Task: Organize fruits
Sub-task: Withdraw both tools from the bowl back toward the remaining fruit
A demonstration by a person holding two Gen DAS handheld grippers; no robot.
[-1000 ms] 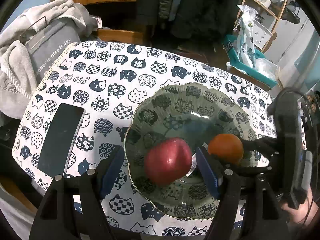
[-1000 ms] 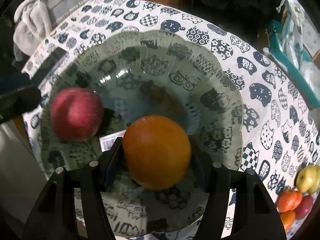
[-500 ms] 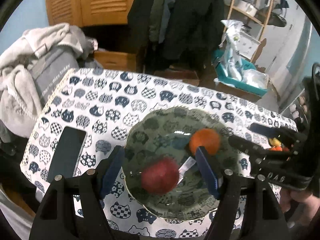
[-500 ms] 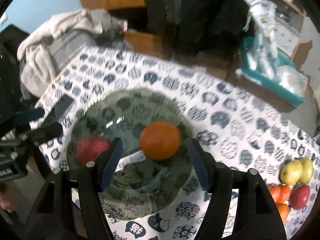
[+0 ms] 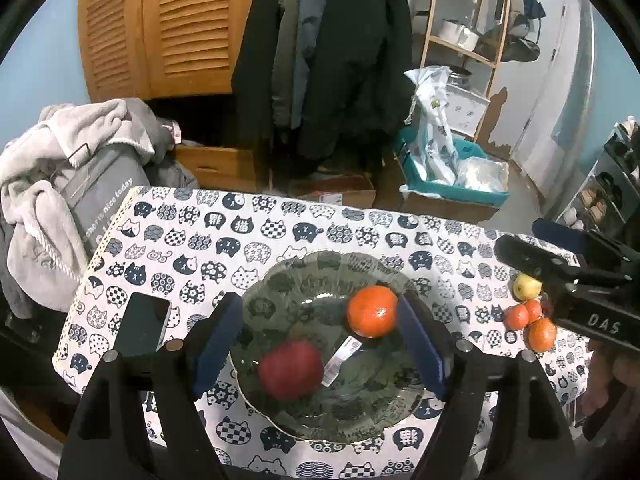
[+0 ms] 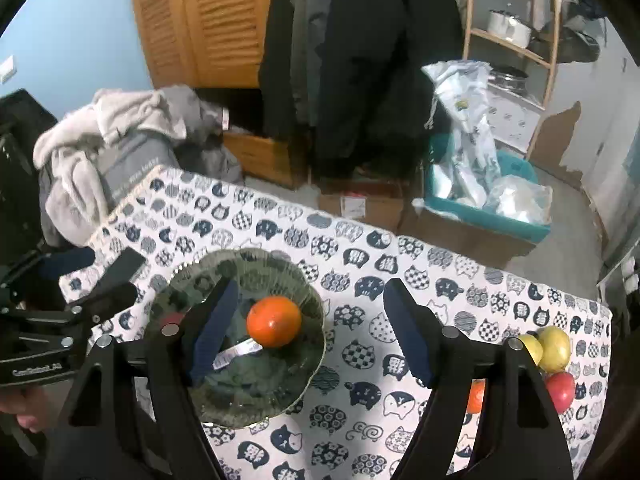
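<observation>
Now orange (image 6: 273,321) lies below the right gripper's (image 6: 310,330) just-opened jaws.

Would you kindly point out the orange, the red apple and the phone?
orange (image 5: 372,311): left wrist view, middle of its skin.
red apple (image 5: 291,370): left wrist view, its top.
phone (image 5: 142,324): left wrist view, centre of its dark screen.

home: hung coats (image 5: 340,60), louvered wardrobe (image 5: 160,28), laundry (image 5: 60,152)
</observation>
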